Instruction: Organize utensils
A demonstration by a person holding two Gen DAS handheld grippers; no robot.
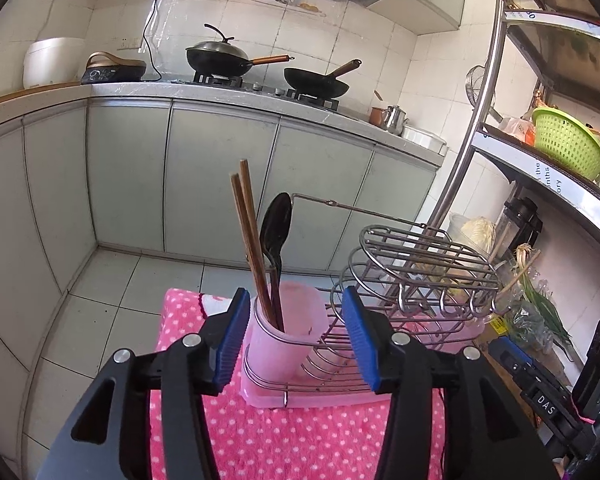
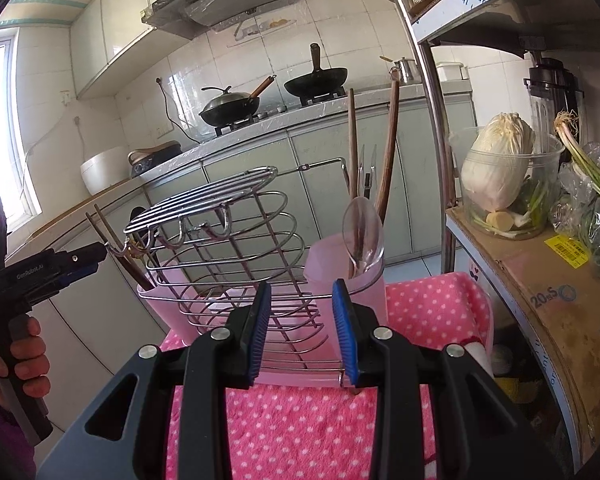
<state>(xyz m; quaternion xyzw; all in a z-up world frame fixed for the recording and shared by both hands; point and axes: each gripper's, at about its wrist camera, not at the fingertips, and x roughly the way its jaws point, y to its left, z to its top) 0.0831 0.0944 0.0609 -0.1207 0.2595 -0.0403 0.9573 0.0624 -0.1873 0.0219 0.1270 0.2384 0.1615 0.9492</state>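
A wire utensil rack (image 1: 416, 268) (image 2: 224, 248) stands in a pink tray on a pink dotted towel (image 1: 292, 436) (image 2: 300, 424). Its left pink cup (image 1: 286, 320) (image 2: 168, 308) holds two brown chopsticks (image 1: 248, 236) (image 2: 112, 236) and a black spoon (image 1: 275, 228). Its right pink cup (image 2: 348, 284) holds a clear spoon (image 2: 362, 236), two brown chopsticks (image 2: 388, 152) and a clear fork (image 2: 366, 172). My left gripper (image 1: 298, 332) is open and empty, its jaws on either side of the left cup; it also shows in the right wrist view (image 2: 96, 258). My right gripper (image 2: 302, 332) is open and empty in front of the rack.
A metal shelf (image 1: 540, 152) (image 2: 540, 280) stands close on the right, with a green basket (image 1: 568, 144), a cabbage in a clear tub (image 2: 500, 176), scallions (image 2: 588, 160) and a blender (image 2: 552, 84). Behind are grey cabinets, a stove with two woks (image 1: 268, 68) and a rice cooker (image 1: 50, 60).
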